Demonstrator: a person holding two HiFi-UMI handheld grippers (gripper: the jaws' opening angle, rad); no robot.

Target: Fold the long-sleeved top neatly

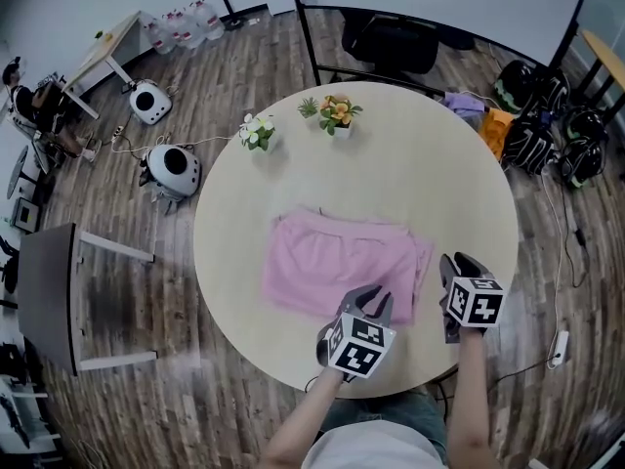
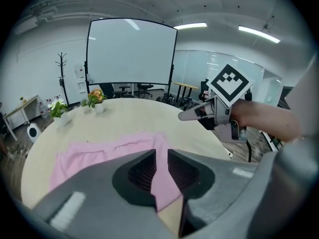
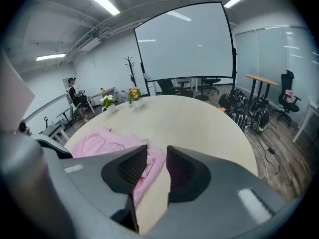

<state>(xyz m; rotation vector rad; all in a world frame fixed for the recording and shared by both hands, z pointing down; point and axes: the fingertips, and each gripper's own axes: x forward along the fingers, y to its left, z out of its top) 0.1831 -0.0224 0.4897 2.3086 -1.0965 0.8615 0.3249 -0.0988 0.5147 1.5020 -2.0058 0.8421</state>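
Left gripper: grey moulded jaws with ribbed black pads, spread by a narrow gap, nothing pinched; tips hover over the near right part of the long-sleeved top, pink cloth showing through the gap in the left gripper view; right gripper: jaws likewise apart and empty, over bare tabletop just beside the top's right edge. Top: pink, soft matte fabric, folded to a rough rectangle, lying flat on the near half of the round beige table; long axis runs left to right across the person, slightly tilted; layered fold edges stacked at its right end. Far rim: two small potted plants, white-flowered and orange-flowered; wood-plank floor beyond.
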